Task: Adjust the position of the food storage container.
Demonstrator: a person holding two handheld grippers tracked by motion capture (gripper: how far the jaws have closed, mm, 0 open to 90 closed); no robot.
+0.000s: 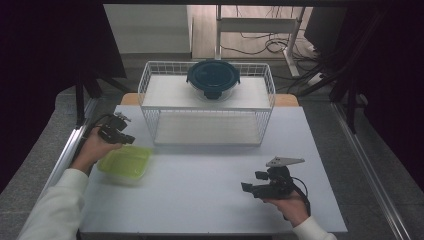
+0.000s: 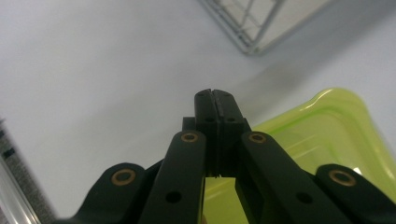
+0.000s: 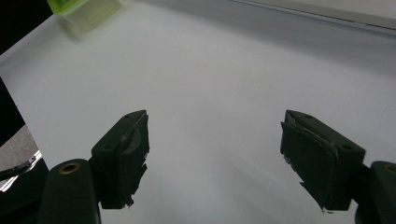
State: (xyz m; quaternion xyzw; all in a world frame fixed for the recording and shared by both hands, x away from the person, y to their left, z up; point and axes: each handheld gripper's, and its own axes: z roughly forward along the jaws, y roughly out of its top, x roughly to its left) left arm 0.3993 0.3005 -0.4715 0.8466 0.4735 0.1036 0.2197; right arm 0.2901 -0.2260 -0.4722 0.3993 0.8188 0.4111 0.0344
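A lime-green square container (image 1: pixel 125 162) with its lid on lies on the white table at the left. My left gripper (image 1: pixel 131 140) hovers just above its far left corner, jaws pressed together with nothing between them; in the left gripper view the shut tips (image 2: pixel 214 95) stand over the green container (image 2: pixel 327 135). My right gripper (image 1: pixel 253 181) rests low at the front right, open and empty; in the right gripper view its tips (image 3: pixel 215 158) stand wide over bare table, with the green container (image 3: pixel 84 11) far off. A round dark-lidded glass container (image 1: pixel 213 79) sits on top of the wire rack (image 1: pixel 207 102).
The white wire rack stands at the back middle of the table, its lower shelf bare, and its corner (image 2: pixel 254 28) appears in the left gripper view. Metal rails run along both table sides. Cables and a desk frame lie on the floor behind.
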